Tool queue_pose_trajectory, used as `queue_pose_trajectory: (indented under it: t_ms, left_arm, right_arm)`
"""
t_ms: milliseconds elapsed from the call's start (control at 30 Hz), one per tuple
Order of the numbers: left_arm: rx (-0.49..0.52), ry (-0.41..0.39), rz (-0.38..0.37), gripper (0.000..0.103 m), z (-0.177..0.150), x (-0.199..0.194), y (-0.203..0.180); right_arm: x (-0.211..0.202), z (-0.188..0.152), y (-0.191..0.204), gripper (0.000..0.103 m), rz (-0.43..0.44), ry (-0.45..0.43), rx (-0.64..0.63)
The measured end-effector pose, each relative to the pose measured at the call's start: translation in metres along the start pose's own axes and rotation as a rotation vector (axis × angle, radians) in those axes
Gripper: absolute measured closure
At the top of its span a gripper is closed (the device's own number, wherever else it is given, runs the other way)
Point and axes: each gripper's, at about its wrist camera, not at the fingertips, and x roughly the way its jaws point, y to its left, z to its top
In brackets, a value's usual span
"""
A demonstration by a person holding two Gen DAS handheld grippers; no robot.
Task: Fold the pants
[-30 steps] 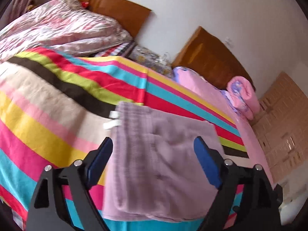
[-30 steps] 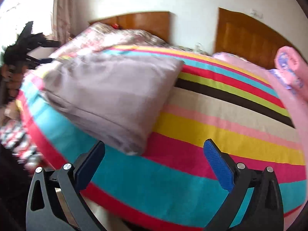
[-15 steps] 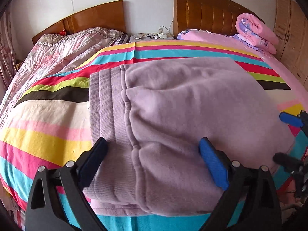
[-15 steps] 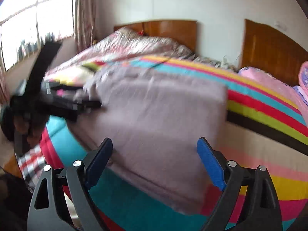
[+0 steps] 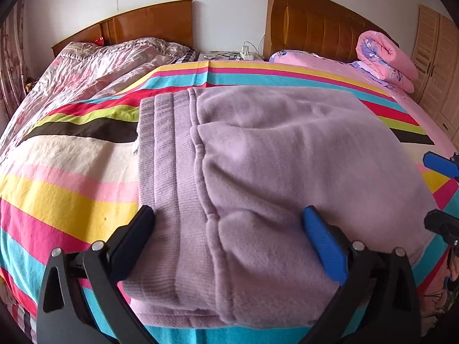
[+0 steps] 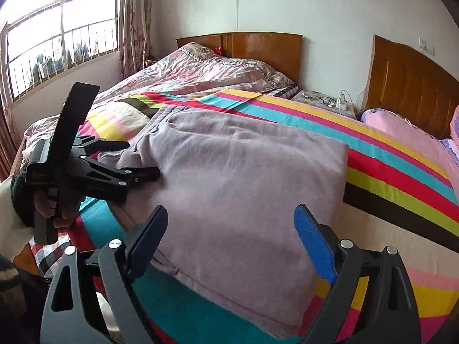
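Lilac fleece pants [image 5: 272, 157] lie folded into a thick rectangle on the striped bed sheet [image 5: 71, 189], with the ribbed waistband [image 5: 163, 157] at the left end. My left gripper [image 5: 228, 215] hovers low over the waistband end. Its jaws are opening, the cloth lies between them, and the pads do not press it. From the right wrist the pants [image 6: 243, 172] fill the middle, and the left gripper [image 6: 142, 159] reaches in from the left at their near corner. My right gripper [image 6: 231, 210] stands open above the pants' near edge, holding nothing; it shows at the right edge of the left view [image 5: 430, 190].
A floral quilt [image 5: 100, 66] covers the bed's far left. A nightstand [image 5: 229, 56] with cables stands between two wooden headboards. A rolled pink blanket [image 5: 384, 54] lies far right near a wardrobe [image 5: 436, 57]. A window [image 6: 57, 34] is at left. A hand [image 6: 46, 209] grips the left tool.
The left view levelled out and dropped closer over the waistband end, its jaws a little wider. The right gripper swung left from the bare sheet to above the pants.
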Motion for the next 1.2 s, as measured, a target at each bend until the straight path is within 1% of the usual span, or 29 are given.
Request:
queue_pose_trajectory:
  t_ms: [100,133,233,333,400,433,500,600,633,667,733,800,900,933,1000,1033,1067,1133,1200]
  left_arm:
    - [0.006,0.003,0.002,0.001,-0.001,0.0,0.0]
    - [0.01,0.003,0.004,0.001,-0.001,0.0,-0.001]
    - [0.01,0.005,0.006,0.001,-0.001,0.0,-0.002]
    - [0.011,0.016,0.021,0.001,0.0,-0.001,-0.003]
    - [-0.015,0.038,0.04,0.001,0.005,-0.009,-0.002]
    - [-0.035,0.038,0.049,0.002,0.01,-0.017,0.0]
    - [-0.044,-0.015,0.02,0.002,0.026,-0.035,0.0]
    - [-0.013,-0.13,-0.019,0.001,0.061,-0.054,-0.01]
    - [-0.009,-0.156,-0.038,0.001,0.073,-0.053,-0.014]
    - [-0.009,-0.166,-0.047,0.001,0.084,-0.048,-0.017]
    - [0.001,-0.179,-0.047,0.001,0.101,-0.028,-0.021]
    - [0.008,-0.12,-0.016,0.001,0.106,0.001,-0.024]
    - [-0.004,-0.004,0.018,0.001,0.091,0.036,-0.021]
    - [-0.007,0.011,0.027,0.002,0.088,0.039,-0.019]
    - [-0.041,-0.034,-0.003,0.001,0.086,0.03,-0.01]
    - [-0.081,-0.049,-0.007,0.001,0.085,0.029,-0.003]
    - [-0.116,-0.045,-0.002,0.001,0.083,0.03,0.003]
    - [-0.157,-0.038,-0.024,0.002,0.084,0.032,0.01]
    - [-0.17,-0.043,-0.026,0.002,0.084,0.032,0.014]
  right_arm:
    - [0.025,-0.007,0.017,0.015,0.0,0.104,-0.053]
    - [0.025,-0.01,0.02,0.015,-0.015,0.096,-0.058]
    - [0.023,-0.008,0.014,0.015,0.018,0.105,-0.018]
    - [0.021,-0.004,0.013,0.016,0.027,0.12,-0.036]
    - [0.019,0.003,0.012,0.016,0.056,0.115,-0.04]
    - [0.014,0.009,0.01,0.015,0.074,0.096,-0.048]
    - [0.005,0.021,0.005,0.015,0.085,0.049,-0.07]
    - [0.003,0.043,-0.013,0.013,0.081,-0.01,-0.075]
    - [0.008,0.05,-0.02,0.013,0.062,-0.014,-0.076]
    - [0.013,0.055,-0.025,0.013,0.046,-0.013,-0.079]
    - [0.028,0.066,-0.035,0.013,0.049,0.003,-0.072]
    - [0.044,0.069,-0.041,0.013,0.093,0.057,-0.06]
    - [0.065,0.059,-0.048,0.013,0.202,0.165,-0.028]
    - [0.068,0.053,-0.047,0.012,0.211,0.185,-0.039]
    - [0.063,0.045,-0.043,0.012,0.231,0.172,-0.084]
    - [0.061,0.045,-0.044,0.012,0.244,0.168,-0.094]
    - [0.059,0.048,-0.047,0.012,0.252,0.156,-0.096]
    - [0.058,0.06,-0.062,0.012,0.23,0.119,-0.067]
    - [0.065,0.074,-0.083,0.012,0.215,0.1,-0.022]
